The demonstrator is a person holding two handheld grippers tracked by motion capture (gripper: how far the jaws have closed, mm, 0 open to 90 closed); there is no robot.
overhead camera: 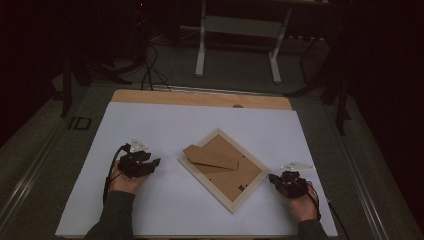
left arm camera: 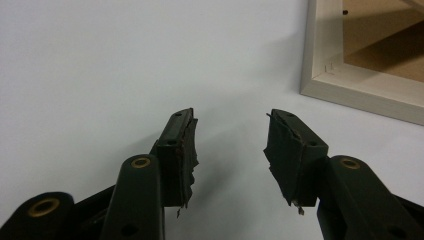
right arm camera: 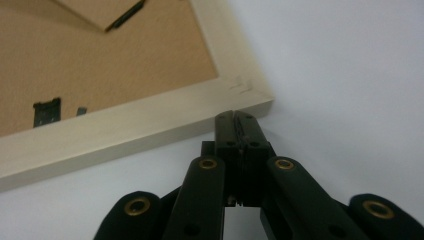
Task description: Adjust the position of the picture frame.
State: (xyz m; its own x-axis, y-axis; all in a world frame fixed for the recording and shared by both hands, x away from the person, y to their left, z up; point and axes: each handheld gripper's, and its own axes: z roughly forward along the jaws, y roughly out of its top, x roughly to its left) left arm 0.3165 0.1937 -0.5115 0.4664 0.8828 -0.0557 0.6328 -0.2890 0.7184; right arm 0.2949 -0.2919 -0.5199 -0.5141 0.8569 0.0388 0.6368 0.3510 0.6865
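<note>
Two grippers flank our face-down picture frame (overhead camera: pixel 222 170) on the worktop (overhead camera: pixel 150 125): right gripper (right arm camera: pixel 235 117), jaws shut and empty, noses its corner; left gripper (left arm camera: pixel 230 135), jaws half-open, waits empty beside it.

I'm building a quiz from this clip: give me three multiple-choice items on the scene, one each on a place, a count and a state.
1. Where does the frame lie?
A. between the two hand-held grippers
B. on the floor
C. on the bare wood strip at the far edge

2. How many frames are on the table?
A. one
B. two
C. three

3. How do the right hand-held gripper's jaws stand?
A. wide apart
B. shut, with nothing between them
C. clamped on the frame

Answers:
1 A, the high view shows it between the left hand-held gripper and the right one.
2 A, a single frame lies back side up.
3 B, the right gripper view shows the jaws together at the frame's corner.
</note>
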